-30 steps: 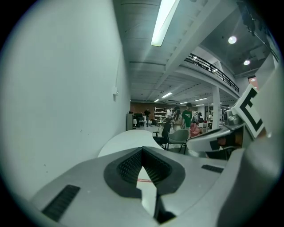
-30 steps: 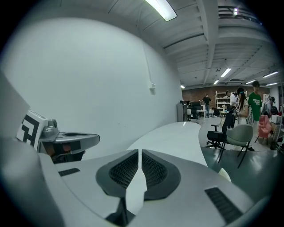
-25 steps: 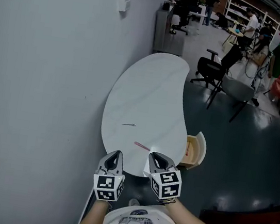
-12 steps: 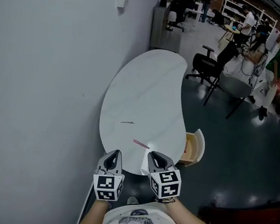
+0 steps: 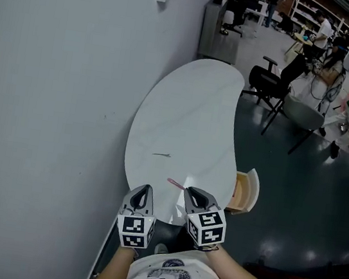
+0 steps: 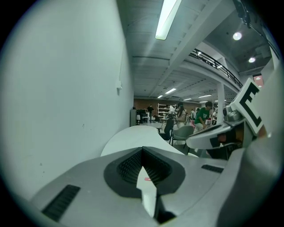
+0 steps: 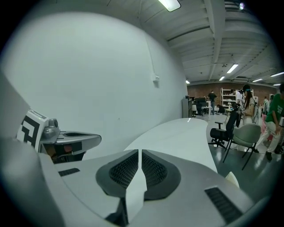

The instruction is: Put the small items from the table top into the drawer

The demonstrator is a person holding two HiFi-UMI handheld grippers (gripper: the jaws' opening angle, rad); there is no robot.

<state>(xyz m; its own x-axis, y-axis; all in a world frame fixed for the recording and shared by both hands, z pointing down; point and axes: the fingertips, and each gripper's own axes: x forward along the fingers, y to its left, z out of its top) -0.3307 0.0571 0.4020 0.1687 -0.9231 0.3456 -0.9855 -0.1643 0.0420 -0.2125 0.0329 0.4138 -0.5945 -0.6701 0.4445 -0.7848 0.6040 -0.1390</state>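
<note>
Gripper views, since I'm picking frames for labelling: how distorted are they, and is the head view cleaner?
Left gripper view: heavy fisheye, black corners, glaring ceiling light. Right gripper view: same fisheye, wall bulging. Head view: milder bend, even dim light, table sharp.

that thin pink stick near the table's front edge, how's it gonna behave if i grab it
The pink stick looks very thin and small, so it is probably light. It lies flat on the smooth white table, so it may slide or roll when nudged. Pinching something so low could be fiddly.
</note>
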